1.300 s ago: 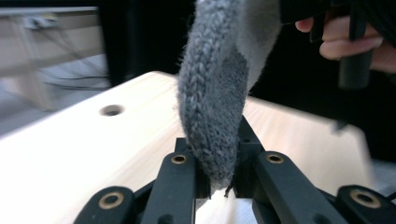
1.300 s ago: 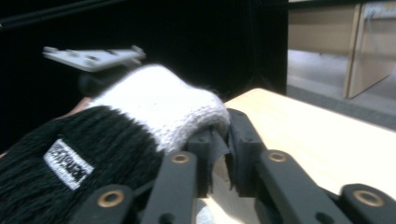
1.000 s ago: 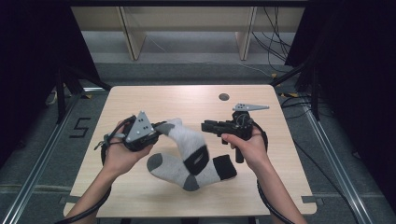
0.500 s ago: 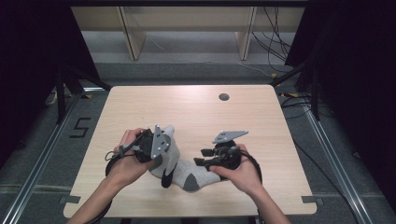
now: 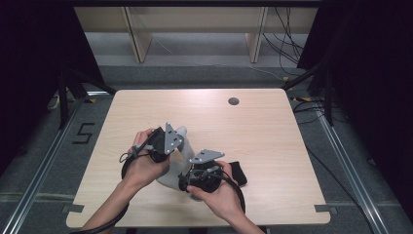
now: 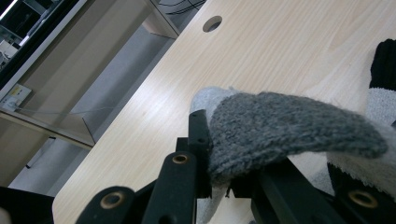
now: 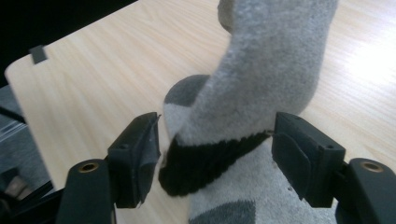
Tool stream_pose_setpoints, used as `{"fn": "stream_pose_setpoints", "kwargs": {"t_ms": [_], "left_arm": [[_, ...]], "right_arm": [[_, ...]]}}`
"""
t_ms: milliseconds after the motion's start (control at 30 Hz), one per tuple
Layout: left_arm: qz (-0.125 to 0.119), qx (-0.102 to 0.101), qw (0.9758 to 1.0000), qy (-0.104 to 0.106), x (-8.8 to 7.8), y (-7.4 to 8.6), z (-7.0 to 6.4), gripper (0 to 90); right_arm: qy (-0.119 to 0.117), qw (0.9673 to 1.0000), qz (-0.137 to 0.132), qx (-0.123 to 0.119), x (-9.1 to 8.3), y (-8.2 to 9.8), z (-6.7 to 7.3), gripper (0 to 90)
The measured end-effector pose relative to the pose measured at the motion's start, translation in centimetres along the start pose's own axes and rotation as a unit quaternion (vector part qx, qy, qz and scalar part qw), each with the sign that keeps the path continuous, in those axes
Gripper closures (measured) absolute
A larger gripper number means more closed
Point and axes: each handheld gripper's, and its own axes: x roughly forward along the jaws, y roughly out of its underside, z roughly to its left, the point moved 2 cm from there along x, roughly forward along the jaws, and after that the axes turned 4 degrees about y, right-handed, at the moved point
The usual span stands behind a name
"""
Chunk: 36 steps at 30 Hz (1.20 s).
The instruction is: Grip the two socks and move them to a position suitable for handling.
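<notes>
- Two grippers work one grey sock (image 5: pixel 181 146) near the table's (image 5: pixel 272 146) front edge, between the person's hands.
- Left gripper (image 5: pixel 168 141): jaws nearly together, pinched on the sock's dark grey toe end (image 6: pixel 280 126); holding it raised probably keeps the fabric hanging in a fold so the other hand can get at the lower part.
- Right gripper (image 5: pixel 197 178): jaws have just been opening and now stand wide, either side of the sock at its black band (image 7: pixel 210 163). Pads do not press the fabric; a gap shows on each side. Looks like a release or a re-grip lower down, judging by the straddle.
- Black cuff (image 5: pixel 238 173) lies flat on the table, to the right of the right hand.
- Hard to read: from the high view the hands and grey plates cover most of the sock, so how the fold lies underneath is unclear. Whether one sock or a pair lies here, I cannot tell.
</notes>
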Motion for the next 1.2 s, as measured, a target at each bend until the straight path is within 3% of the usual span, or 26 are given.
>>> {"fn": "stream_pose_setpoints", "kwargs": {"t_ms": [67, 100, 133, 200, 267, 300, 367, 467, 633, 800, 967, 1100, 1200], "left_arm": [[0.000, -0.003, 1.0000, -0.001, 0.0, 0.0, 0.0, 81.9], [0.001, -0.002, 1.0000, -0.001, 0.0, 0.0, 0.1, 81.9], [0.002, -0.008, 1.0000, -0.004, -0.1, -0.1, 0.1, 81.9], [-0.004, -0.012, 0.9999, -0.006, -0.1, -0.1, 0.1, 81.9], [-0.003, -0.012, 0.9999, -0.007, -0.4, 0.0, 0.2, 81.9], [-0.004, -0.011, 0.9999, -0.008, -0.5, 0.1, 0.3, 81.9], [-0.002, -0.012, 0.9998, -0.016, -0.9, 0.4, 0.5, 81.9], [0.002, -0.008, 0.9999, -0.014, -1.2, 0.7, 0.6, 81.9], [0.002, 0.009, 1.0000, -0.002, -1.4, 1.0, -0.5, 81.8], [0.008, 0.025, 0.9996, 0.008, -1.2, 0.6, -1.2, 81.8], [0.007, 0.027, 0.9995, 0.015, -1.3, 0.6, -1.5, 81.8], [0.004, 0.017, 0.9997, 0.020, -1.5, 1.0, -1.6, 81.8], [-0.002, 0.011, 0.9998, 0.018, -1.6, 1.2, -1.7, 81.8]], "right_arm": [[0.018, 0.9998, -0.006, -0.003, 0.4, 0.0, 0.2, 30.8], [0.022, 0.9997, 0.000, 0.013, 0.4, 0.0, 0.5, 30.7], [0.034, 0.9993, -0.013, -0.008, 0.8, -0.1, 0.2, 30.9], [0.046, 0.9989, -0.013, 0.005, 1.0, -0.1, 0.2, 36.7], [0.047, 0.9987, -0.015, 0.010, 1.1, -0.1, 0.1, 53.7], [0.049, 0.9987, -0.014, 0.011, 1.0, -0.1, -0.1, 67.8], [0.050, 0.9985, -0.008, 0.022, 0.2, -0.2, -0.9, 80.9], [0.066, 0.9976, -0.007, 0.019, -0.9, -0.3, -1.9, 82.5], [0.100, 0.9942, -0.030, -0.024, -3.8, -1.1, -4.7, 83.0], [0.089, 0.9947, -0.027, -0.043, -5.1, -1.6, -6.6, 83.4], [0.088, 0.9941, -0.028, -0.056, -5.9, -1.6, -7.0, 83.7], [0.086, 0.9948, -0.033, -0.043, -6.3, -1.8, -6.9, 83.9], [0.086, 0.9941, -0.032, -0.057, -6.3, -1.9, -6.8, 83.9]]}}
